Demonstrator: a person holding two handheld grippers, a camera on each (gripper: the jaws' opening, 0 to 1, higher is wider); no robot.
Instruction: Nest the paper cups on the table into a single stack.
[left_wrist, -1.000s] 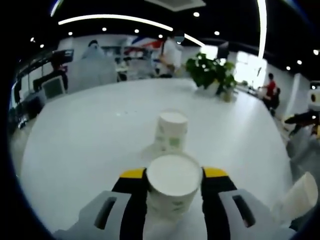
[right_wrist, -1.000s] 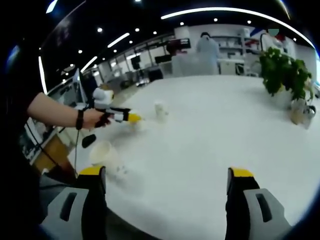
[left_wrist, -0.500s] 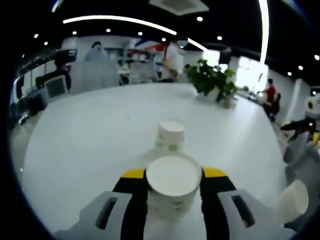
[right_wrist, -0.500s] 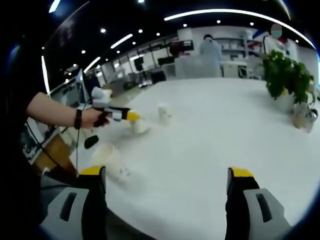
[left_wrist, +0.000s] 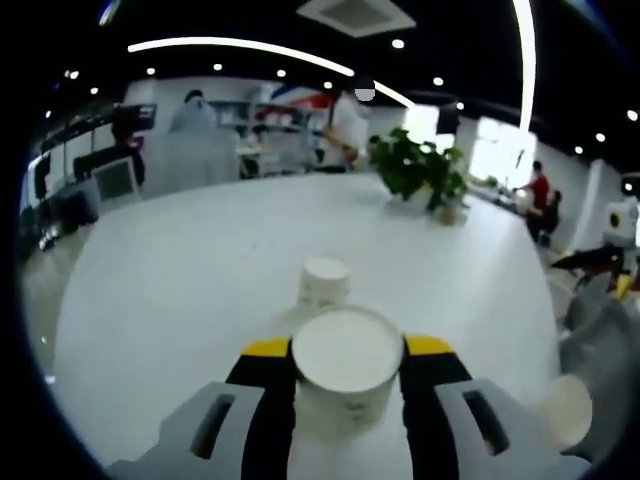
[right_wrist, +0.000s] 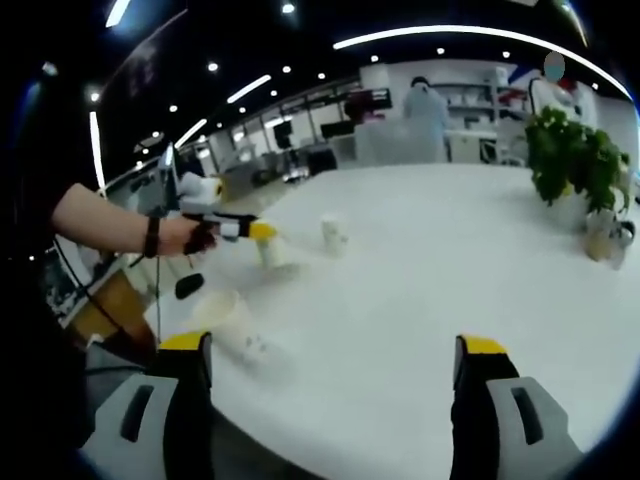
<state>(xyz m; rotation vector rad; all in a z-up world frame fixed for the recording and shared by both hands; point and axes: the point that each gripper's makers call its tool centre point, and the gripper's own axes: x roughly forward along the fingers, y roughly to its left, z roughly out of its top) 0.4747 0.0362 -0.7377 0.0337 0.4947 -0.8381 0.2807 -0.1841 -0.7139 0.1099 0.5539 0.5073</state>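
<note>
In the left gripper view, the left gripper (left_wrist: 346, 365) has its fingers closed on a paper cup (left_wrist: 346, 360), rim toward the camera. Just beyond it a second cup (left_wrist: 323, 281) stands upright on the white tabletop (left_wrist: 180, 280). A third cup (left_wrist: 567, 410) lies at the lower right edge. The step in hand looks like carrying the held cup to the standing one; the next move calls for lining it up above that rim and lowering it in.

In the right gripper view, the right gripper (right_wrist: 335, 385) hangs with fingers spread wide and empty. The left gripper (right_wrist: 255, 235) holds its cup just beside the standing cup (right_wrist: 334, 233). The third cup (right_wrist: 228, 318) lies near the tabletop's edge.
</note>
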